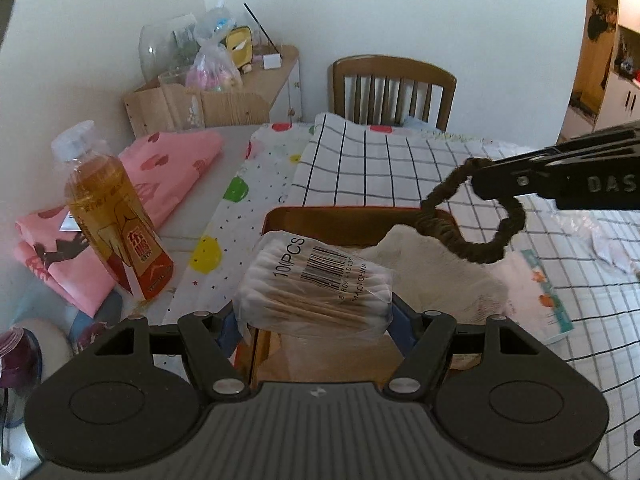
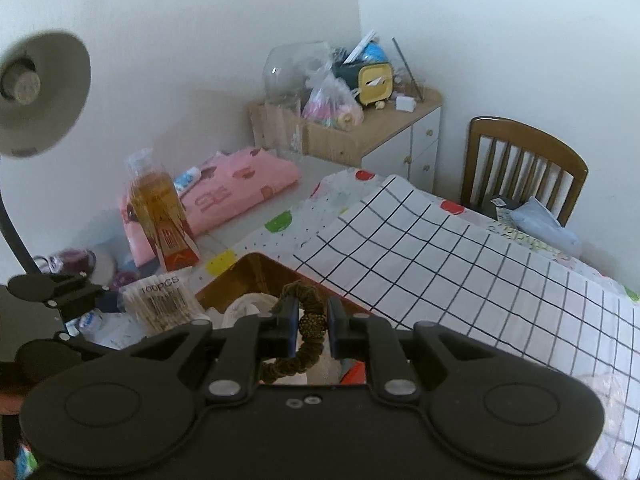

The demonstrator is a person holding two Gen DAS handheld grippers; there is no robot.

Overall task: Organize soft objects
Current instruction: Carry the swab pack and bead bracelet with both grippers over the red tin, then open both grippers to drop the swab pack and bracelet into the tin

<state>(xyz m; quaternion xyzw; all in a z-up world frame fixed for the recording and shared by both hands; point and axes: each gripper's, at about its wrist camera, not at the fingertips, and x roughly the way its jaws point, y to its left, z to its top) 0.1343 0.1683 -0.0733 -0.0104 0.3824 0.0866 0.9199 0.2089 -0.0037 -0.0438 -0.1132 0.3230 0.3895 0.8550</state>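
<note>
The left gripper (image 1: 314,316) clamped a bag of cotton swabs (image 1: 316,284) above the brown box (image 1: 344,220), while the right gripper (image 2: 313,322) pinched a brown hair tie (image 2: 310,320) over it.

Soft, even indoor light fills both views, with no hard shadows on the pale walls. The fisheye lenses bend the room and darken the corners. In the right wrist view the desk lamp (image 2: 40,92) at the left edge looks blurred. The tea bottle (image 1: 112,216) shows mild glare, and nearby gripper bodies read near-black.
</note>
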